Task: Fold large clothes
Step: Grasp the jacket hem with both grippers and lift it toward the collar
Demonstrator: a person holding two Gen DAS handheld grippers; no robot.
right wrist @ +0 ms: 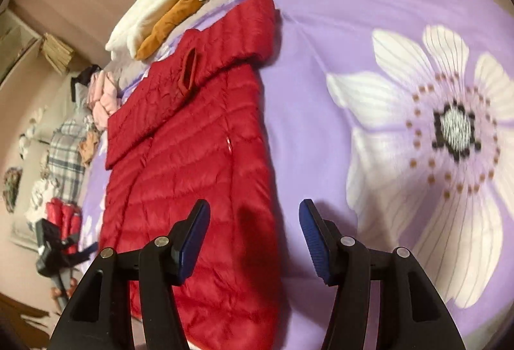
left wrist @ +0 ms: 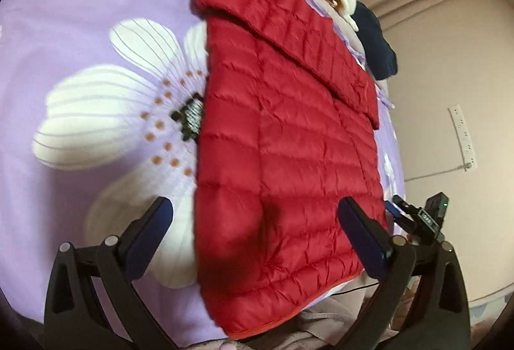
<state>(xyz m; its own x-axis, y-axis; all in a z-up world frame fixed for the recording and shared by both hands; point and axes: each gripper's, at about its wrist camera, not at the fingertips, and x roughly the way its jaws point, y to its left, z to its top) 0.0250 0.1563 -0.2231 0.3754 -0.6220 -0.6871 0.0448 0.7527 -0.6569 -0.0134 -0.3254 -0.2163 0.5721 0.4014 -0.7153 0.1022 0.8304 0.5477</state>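
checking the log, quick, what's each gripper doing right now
left gripper: open, empty, above the red jacket
right gripper: open, empty, at the jacket's edge

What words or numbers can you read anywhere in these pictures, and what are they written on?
Small label on the black device at the right edge of the left wrist view: white marks, too small and blurred to read.
Red puffer jacket: no words or logo show.
Purple flowered bedcover: only a flower pattern, no writing.
White strip on the wall: nothing readable.
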